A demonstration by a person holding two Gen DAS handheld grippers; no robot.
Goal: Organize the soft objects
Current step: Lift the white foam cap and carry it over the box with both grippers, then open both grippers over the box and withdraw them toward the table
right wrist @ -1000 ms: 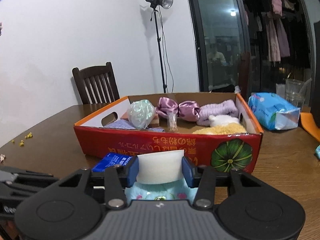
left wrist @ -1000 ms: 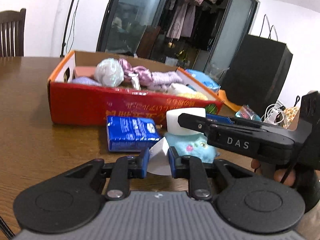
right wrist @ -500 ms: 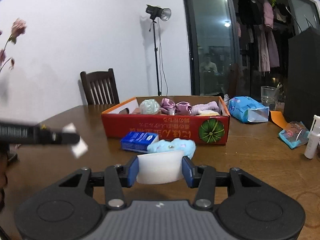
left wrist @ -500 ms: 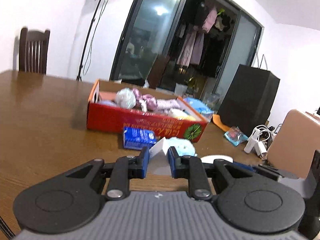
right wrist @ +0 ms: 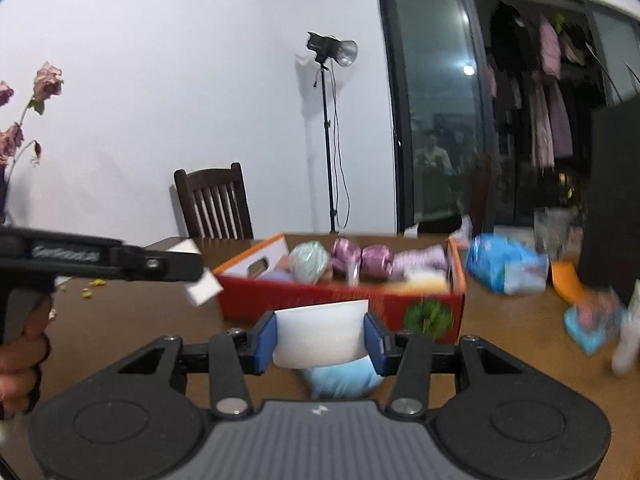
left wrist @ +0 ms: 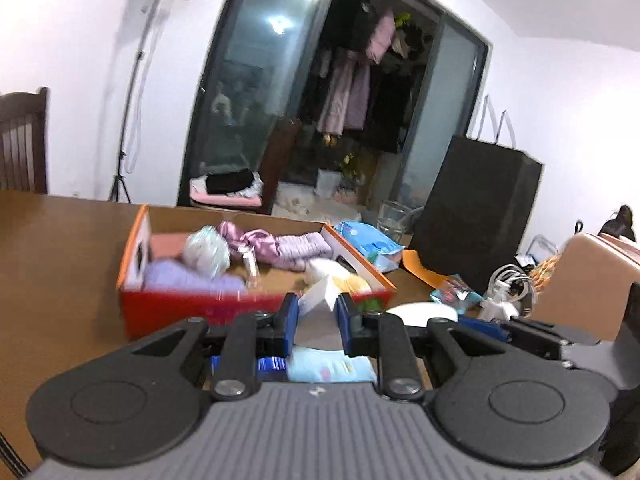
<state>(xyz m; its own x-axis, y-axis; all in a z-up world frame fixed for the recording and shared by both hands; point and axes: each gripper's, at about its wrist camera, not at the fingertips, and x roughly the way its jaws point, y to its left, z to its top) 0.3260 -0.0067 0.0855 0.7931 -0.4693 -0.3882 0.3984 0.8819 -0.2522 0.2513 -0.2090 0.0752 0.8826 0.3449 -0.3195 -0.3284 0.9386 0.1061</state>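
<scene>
My left gripper (left wrist: pixel 317 314) is shut on a small white sponge block (left wrist: pixel 318 300), held above the table in front of the red cardboard box (left wrist: pixel 168 308). It also shows in the right wrist view (right wrist: pixel 202 284). My right gripper (right wrist: pixel 320 338) is shut on a larger white sponge (right wrist: pixel 320 336), seen from the side in the left wrist view (left wrist: pixel 420 314). The box (right wrist: pixel 340 302) holds several soft things: a pale mesh puff (left wrist: pixel 206 250), purple satin scrunchies (left wrist: pixel 248 240) and a lilac cloth (left wrist: pixel 304 246). A light blue plush (right wrist: pixel 340 378) and a blue tissue pack (left wrist: pixel 272 364) lie in front of the box.
A blue wipes pack (right wrist: pixel 506 266) and a glass (left wrist: pixel 394 216) stand right of the box. A black bag (left wrist: pixel 476 212), cables (left wrist: pixel 508 284) and a small blue packet (right wrist: pixel 588 322) are at the right. A chair (right wrist: pixel 214 202) stands behind the table.
Both grippers have risen and moved forward toward the box, each still holding its sponge. The plush and tissue pack now sit low, under the fingers.
</scene>
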